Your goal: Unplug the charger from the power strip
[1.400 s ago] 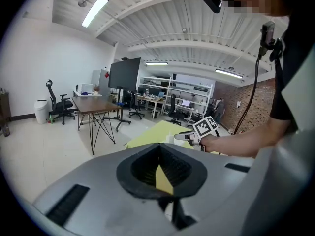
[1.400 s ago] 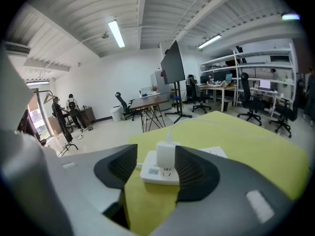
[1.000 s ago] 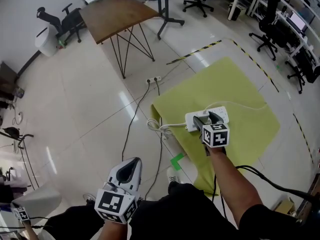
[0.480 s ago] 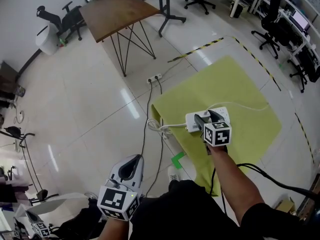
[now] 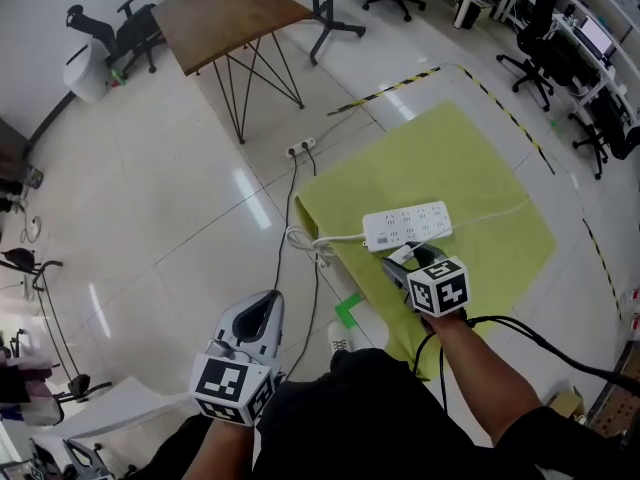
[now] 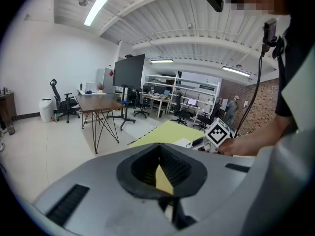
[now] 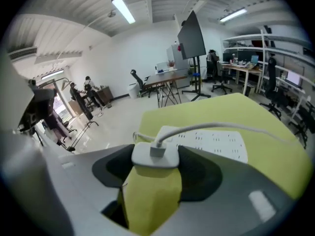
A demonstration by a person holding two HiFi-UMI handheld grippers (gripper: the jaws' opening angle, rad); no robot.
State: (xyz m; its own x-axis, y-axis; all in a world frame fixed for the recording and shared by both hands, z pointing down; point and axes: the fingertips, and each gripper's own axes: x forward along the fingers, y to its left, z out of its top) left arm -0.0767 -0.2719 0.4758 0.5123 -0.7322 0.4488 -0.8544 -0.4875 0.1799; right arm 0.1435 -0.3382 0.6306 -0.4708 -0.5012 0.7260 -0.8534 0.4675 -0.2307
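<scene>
Floor (image 5: 150,198): pale glossy tiles, with office chairs around the edges.
Mat (image 5: 470,158): a yellow-green rectangular sheet spread flat on the floor.
Table (image 5: 230,18): a brown wooden top on thin black metal legs, well apart from the mat.
Left tongs (image 5: 268,303): grey-white, held low beside the person's knee and off the mat. The jaws are drawn together at the tips, with nothing between them.
Right tongs (image 5: 415,260): held over the mat, just on the person's side of the strip. The jaws are clamped on the charger from both sides.
Power strip (image 5: 405,226): a long white plastic bar lying flat on the mat. Its own white lead (image 5: 300,238) runs off the mat's edge into a loose coil on the floor.
Charger (image 7: 154,155): a small white square plug block, out of the strip and clear of it, gripped in the right tongs.
Charger cable (image 7: 221,128): a thin white cord plugged into the block, trailing across the strip and mat.
</scene>
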